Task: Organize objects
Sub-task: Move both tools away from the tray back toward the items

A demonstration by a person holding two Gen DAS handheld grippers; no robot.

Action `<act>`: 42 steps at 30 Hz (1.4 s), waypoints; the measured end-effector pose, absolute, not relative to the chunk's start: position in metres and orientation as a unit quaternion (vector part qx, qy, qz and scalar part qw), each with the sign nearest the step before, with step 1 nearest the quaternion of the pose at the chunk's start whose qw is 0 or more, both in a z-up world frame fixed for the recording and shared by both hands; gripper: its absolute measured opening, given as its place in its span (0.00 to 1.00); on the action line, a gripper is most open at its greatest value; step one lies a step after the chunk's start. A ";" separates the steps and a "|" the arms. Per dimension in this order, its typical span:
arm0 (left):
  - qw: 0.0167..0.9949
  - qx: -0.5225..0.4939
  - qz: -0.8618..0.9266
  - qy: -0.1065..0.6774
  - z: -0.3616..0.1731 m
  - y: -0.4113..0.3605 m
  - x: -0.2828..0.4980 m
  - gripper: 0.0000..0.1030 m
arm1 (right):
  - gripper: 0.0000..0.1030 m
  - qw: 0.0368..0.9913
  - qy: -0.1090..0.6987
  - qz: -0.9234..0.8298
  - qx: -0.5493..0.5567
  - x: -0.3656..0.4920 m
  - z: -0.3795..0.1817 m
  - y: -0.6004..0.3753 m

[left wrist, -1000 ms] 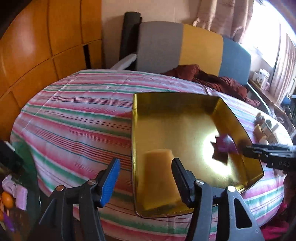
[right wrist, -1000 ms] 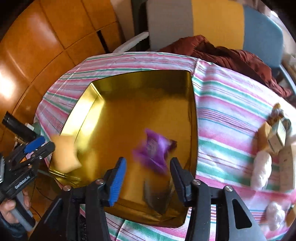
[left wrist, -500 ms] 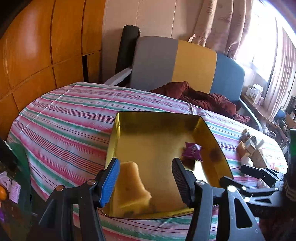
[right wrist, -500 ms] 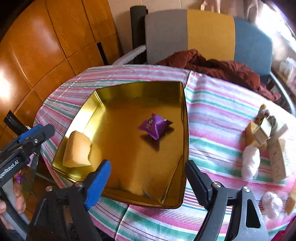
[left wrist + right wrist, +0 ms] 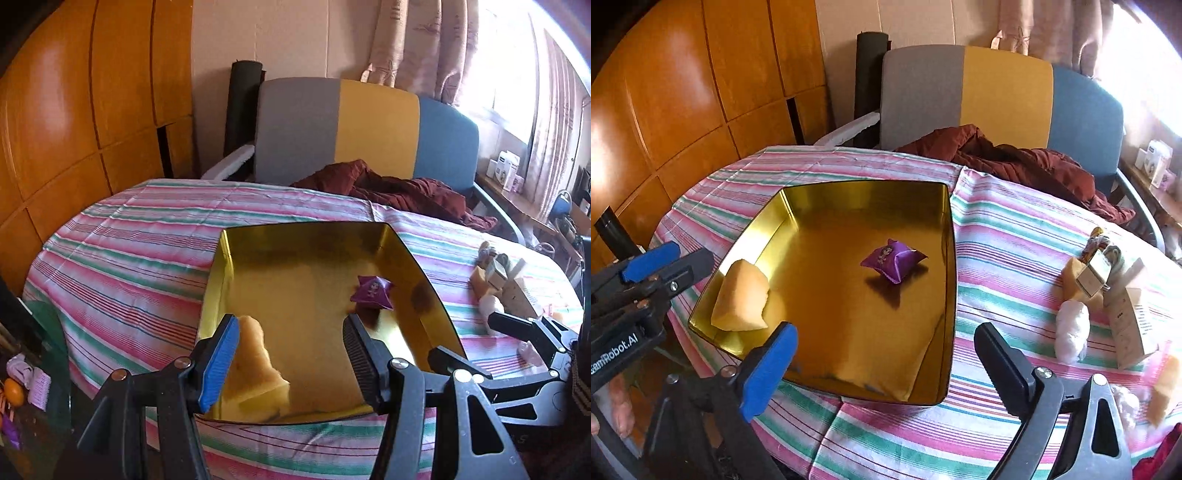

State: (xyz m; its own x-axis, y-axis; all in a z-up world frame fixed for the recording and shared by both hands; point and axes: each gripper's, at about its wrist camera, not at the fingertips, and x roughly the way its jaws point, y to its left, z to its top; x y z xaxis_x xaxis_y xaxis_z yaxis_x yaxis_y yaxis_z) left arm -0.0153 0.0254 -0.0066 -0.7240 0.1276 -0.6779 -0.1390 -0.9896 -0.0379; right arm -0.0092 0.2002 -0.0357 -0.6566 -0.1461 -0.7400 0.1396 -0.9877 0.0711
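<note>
A gold metal tray (image 5: pixel 950 295) (image 5: pixel 218 266) sits on the striped tablecloth. A purple sweet packet (image 5: pixel 892 260) (image 5: pixel 371 291) lies loose in the middle of it. In the tray's near left corner rests a yellow sponge piece (image 5: pixel 740 301) (image 5: pixel 255 354). My right gripper (image 5: pixel 886 365) (image 5: pixel 480 343) hovers over the tray's near edge; its jaws are opening wide, with nothing between them. My left gripper (image 5: pixel 290 354) (image 5: pixel 687 258) stands open at the tray's left side, short of the sponge and holding nothing.
On the cloth right of the tray lie a white fluffy ball (image 5: pixel 1071 332), a pale box (image 5: pixel 1130 325) and other small items. A dark red cloth (image 5: pixel 1015 162) spills from the chair behind. Wooden panels stand at the left.
The right gripper let go of the purple packet, which now lies still in the tray, and its jaws spread wide. Both grippers drew back from the tray and rose a little.
</note>
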 end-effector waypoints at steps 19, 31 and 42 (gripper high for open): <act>0.109 -0.386 0.916 0.028 -0.018 0.048 -0.012 0.57 | 1.00 0.053 -0.034 -0.913 0.404 -0.006 -0.038 0.222; 0.132 -0.393 0.909 0.045 -0.021 0.065 -0.009 0.57 | 1.00 0.023 -0.061 -0.913 0.404 -0.004 -0.041 0.252; 0.144 -0.397 0.904 0.065 -0.024 0.079 -0.007 0.57 | 1.00 -0.011 -0.084 -0.911 0.403 0.001 -0.044 0.286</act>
State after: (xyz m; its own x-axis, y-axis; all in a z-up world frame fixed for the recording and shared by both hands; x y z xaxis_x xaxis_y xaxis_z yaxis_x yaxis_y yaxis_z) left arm -0.0073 0.0789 -0.0242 -0.6437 0.2086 -0.7363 -0.3112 -0.9503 0.0028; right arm 0.0014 0.2857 -0.0441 -0.6753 -0.0480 -0.7360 -0.0877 -0.9856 0.1447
